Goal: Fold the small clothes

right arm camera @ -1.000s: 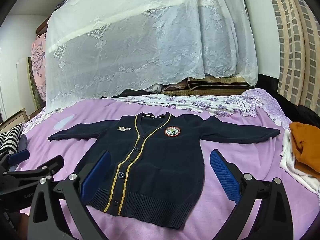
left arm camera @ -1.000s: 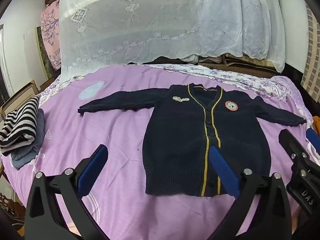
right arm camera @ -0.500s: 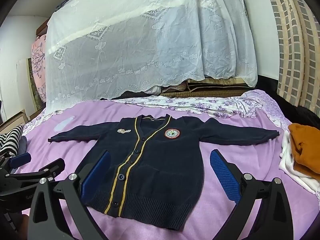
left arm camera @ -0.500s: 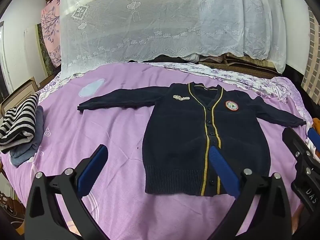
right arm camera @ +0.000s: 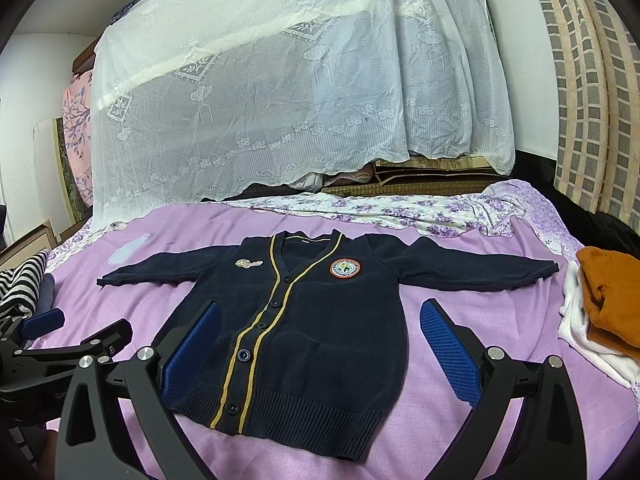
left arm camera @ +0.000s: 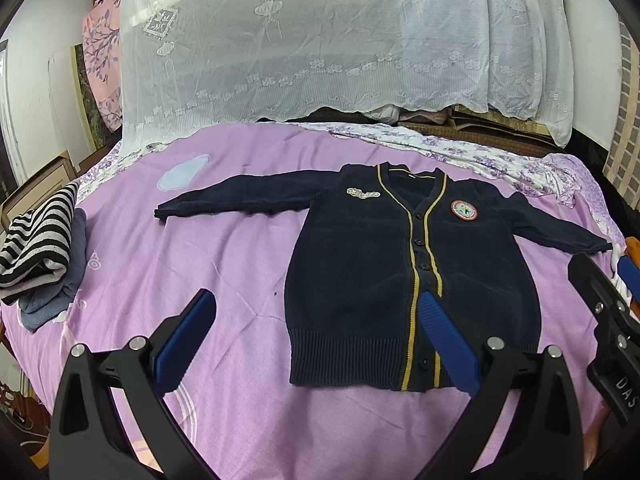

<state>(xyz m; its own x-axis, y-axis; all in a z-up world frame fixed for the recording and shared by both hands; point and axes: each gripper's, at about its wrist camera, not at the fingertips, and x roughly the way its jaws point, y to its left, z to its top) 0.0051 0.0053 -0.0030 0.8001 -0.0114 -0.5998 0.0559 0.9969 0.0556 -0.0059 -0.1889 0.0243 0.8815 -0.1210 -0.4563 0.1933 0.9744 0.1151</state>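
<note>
left gripper (left arm camera: 314,332): jaws wide apart, nothing between the blue pads, held above the near edge of the bed. right gripper (right arm camera: 320,344): also spread wide and empty, hovering over the lower half of the garment.

navy cardigan (left arm camera: 404,264): lies flat and face up on the purple bedsheet (left arm camera: 224,264), buttoned, yellow trim down the front, both sleeves stretched out to the sides, ribbed hem toward the grippers. round badge (left arm camera: 465,211) on one chest panel, small embroidered patch (left arm camera: 363,193) on the other. no fold made yet.

change over the last second: very little. both views have crept slightly back and up, so the cardigan sits a touch lower in frame; the garment itself has not shifted and neither gripper has closed. reads as a pause after spreading, a squaring-up before the first fold.

judgement: task is at its start for this piece. likely next is a sleeve brought in across the body, each gripper taking a cuff or shoulder.

surroundings: striped folded clothes (left arm camera: 38,240) stacked at the left edge of the bed; orange garment (right arm camera: 610,292) on white cloth at the right edge; lace curtain (right arm camera: 288,92) behind.
</note>
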